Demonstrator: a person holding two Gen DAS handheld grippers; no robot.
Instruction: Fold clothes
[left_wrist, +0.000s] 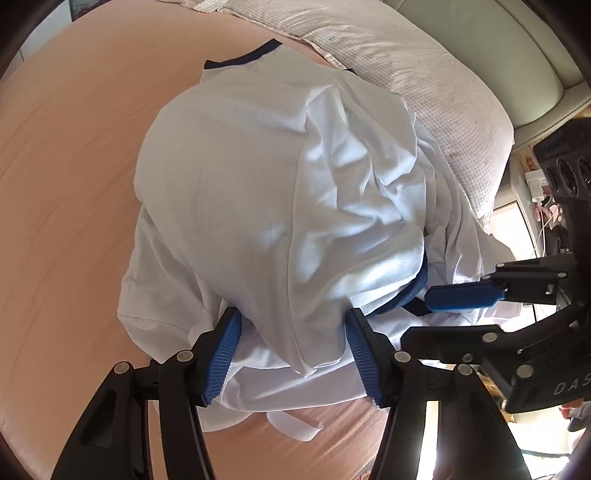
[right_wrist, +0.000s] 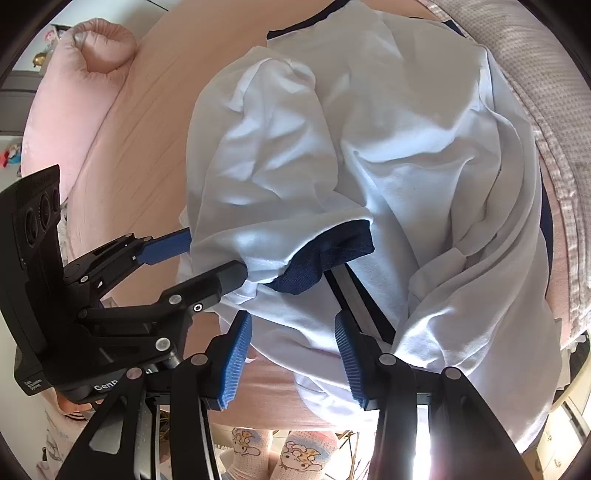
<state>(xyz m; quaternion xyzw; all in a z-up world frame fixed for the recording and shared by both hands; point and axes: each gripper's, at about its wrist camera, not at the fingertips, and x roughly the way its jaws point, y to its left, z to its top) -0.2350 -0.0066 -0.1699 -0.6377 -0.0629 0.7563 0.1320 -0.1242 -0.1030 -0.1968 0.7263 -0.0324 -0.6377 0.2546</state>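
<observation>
A peach-sheeted bed (left_wrist: 66, 155) carries one white shirt (left_wrist: 236, 177) with navy trim, bunched beside one checked pillow (left_wrist: 413, 74). In the left wrist view, the left hand-held gripper (left_wrist: 293, 354) stands half open astride a shirt fold, not clamping; the other tool reads "DAS".

In the right wrist view, the right hand-held gripper (right_wrist: 293, 363) is half open over the shirt's edge, gripping nothing. One pink cushion (right_wrist: 74, 96) lies at left; the other tool reads "Gen".

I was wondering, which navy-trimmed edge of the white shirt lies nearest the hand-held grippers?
The navy sleeve cuff, folded onto the white shirt right by the hand-held grippers; the navy collar band lies at the far end.
</observation>
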